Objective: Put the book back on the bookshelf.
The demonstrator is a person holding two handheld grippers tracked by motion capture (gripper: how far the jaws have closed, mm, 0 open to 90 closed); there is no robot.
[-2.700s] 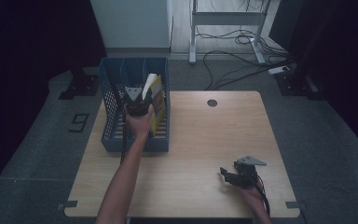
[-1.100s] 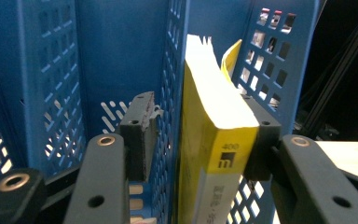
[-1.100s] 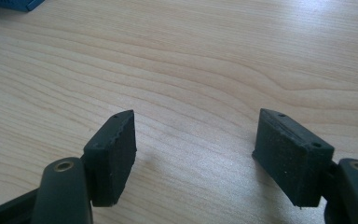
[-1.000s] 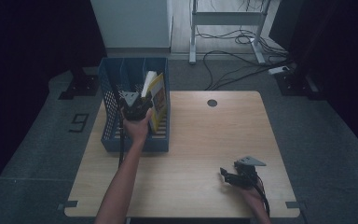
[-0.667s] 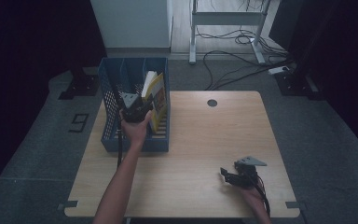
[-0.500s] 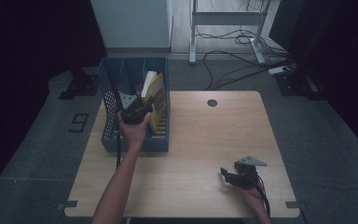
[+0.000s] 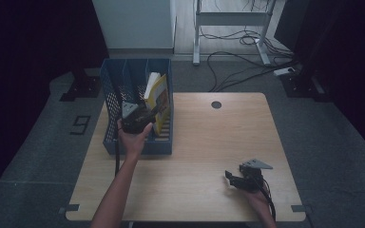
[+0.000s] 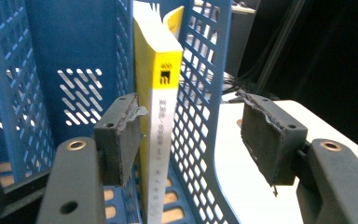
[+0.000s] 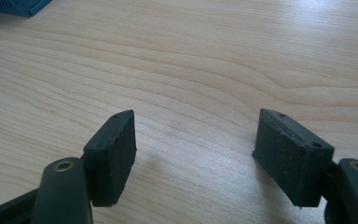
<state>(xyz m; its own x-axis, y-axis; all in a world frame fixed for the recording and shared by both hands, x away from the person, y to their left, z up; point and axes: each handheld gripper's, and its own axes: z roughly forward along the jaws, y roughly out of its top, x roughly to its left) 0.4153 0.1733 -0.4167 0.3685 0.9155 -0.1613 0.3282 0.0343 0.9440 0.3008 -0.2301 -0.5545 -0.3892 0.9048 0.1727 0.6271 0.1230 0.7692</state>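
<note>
Reaching into the blue perforated plastic file rack (image 7: 111, 95) at the table's far left, the left gripper (image 8: 193, 135) appears to be either lining up on, or just letting go of, the yellow paperback book (image 8: 161, 121) that stands upright in the rack's rightmost compartment, spine toward the camera; which of the two it is cannot be judged from this moment alone. In the left gripper view its jaws stand wide apart and hold nothing: the left pad (image 8: 119, 137) sits inside the compartment, just beside or lightly touching the book's cover, while the right pad (image 8: 270, 135) hangs outside the rack's lattice side wall, so book and wall both lie between them. If a grasp is intended, the next move calls for shifting the outer jaw inside the wall, or rising above the rim, so the pads close on the book alone. In the high view the book (image 7: 159, 102) leans slightly against the rack's right side. The right gripper (image 9: 196, 154) rests low over the light wooden table (image 7: 209, 142) near its front right corner, jaws wide open and empty, well apart from the rack.
</note>
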